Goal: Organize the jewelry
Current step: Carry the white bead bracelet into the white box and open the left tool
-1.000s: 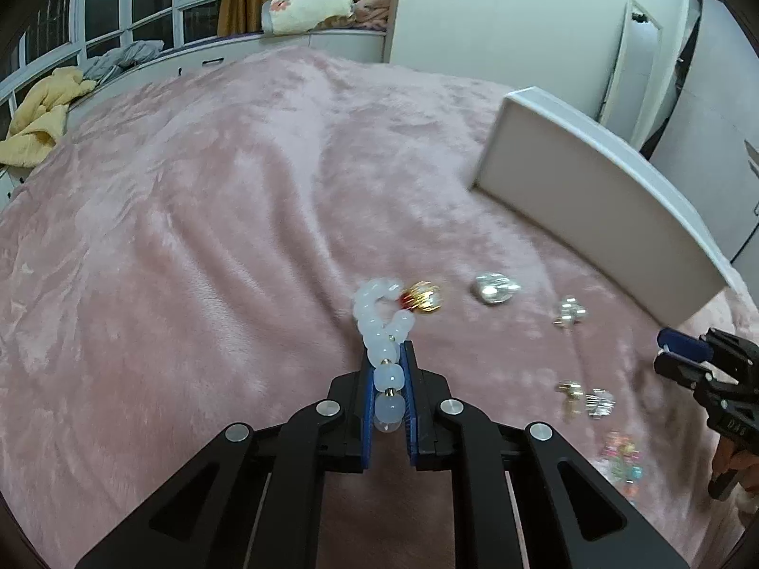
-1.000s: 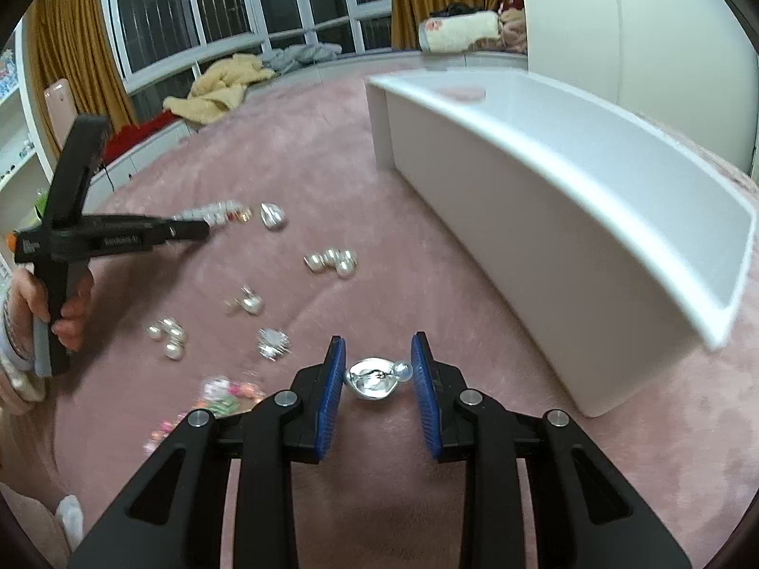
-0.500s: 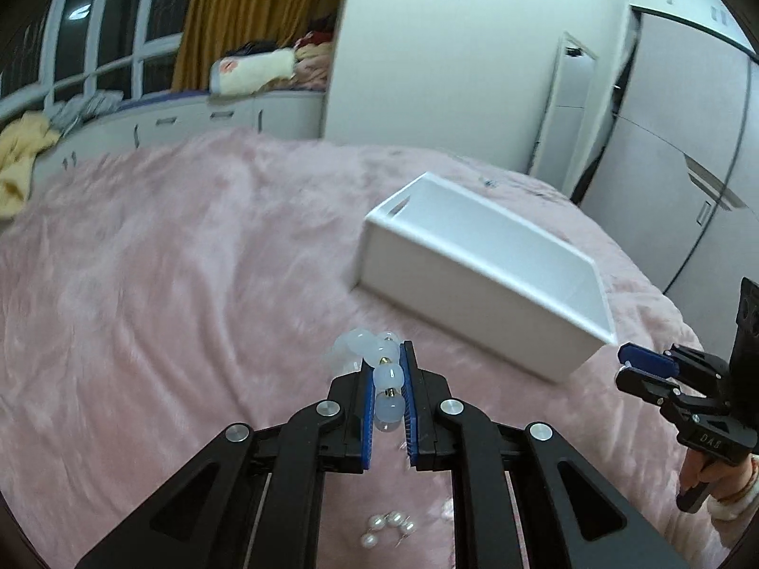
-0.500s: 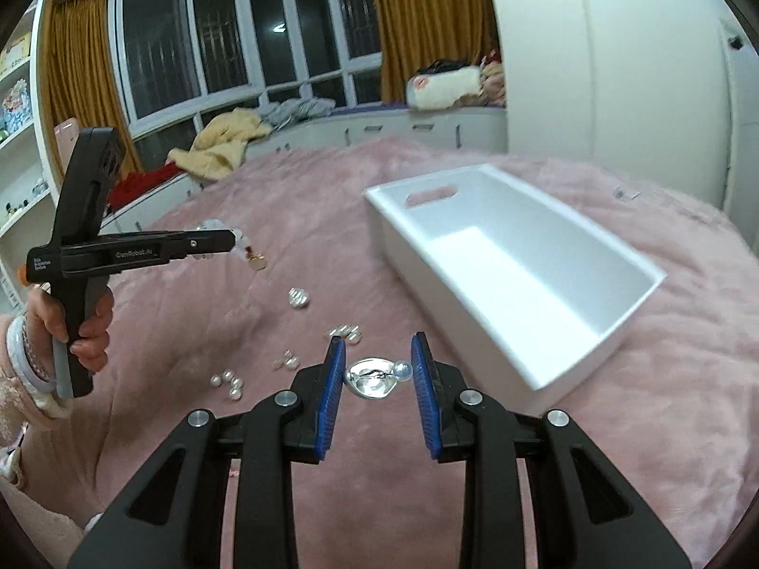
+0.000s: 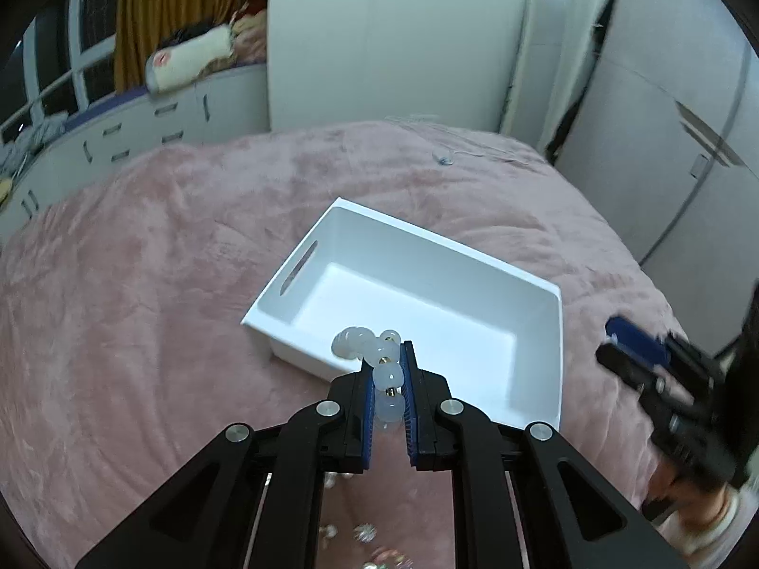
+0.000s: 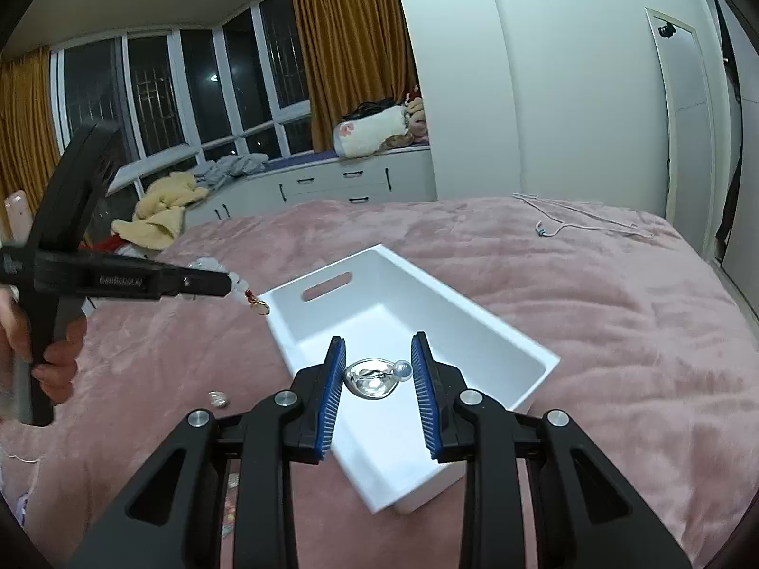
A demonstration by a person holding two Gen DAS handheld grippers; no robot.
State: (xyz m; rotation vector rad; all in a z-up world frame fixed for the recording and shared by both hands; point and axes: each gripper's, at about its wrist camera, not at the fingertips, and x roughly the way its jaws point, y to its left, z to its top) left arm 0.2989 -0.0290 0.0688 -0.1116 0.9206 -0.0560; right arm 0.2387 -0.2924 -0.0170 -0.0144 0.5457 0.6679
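Note:
My left gripper [image 5: 386,360] is shut on a white bead bracelet [image 5: 374,355] and holds it in the air over the near edge of the white box [image 5: 303,265]. In the right wrist view the same gripper [image 6: 227,282] shows at left with the bracelet's gold charm [image 6: 258,306] hanging by the box's corner. My right gripper [image 6: 377,362] is shut on a silver heart-shaped piece with a pearl [image 6: 372,377], held above the white box [image 6: 474,313]. The box looks empty inside.
The box sits on a pink plush bedspread [image 5: 118,308]. Loose small jewelry lies on it below the left gripper [image 5: 365,532] and left of the right gripper [image 6: 218,397]. A thin white cord [image 6: 583,225] lies farther back. Wardrobes and a window bench stand beyond.
Both grippers have risen and moved toward the box, which now shows from above with its inside open to view. Each keeps its piece. The loose jewelry has dropped to the bottom of the views.

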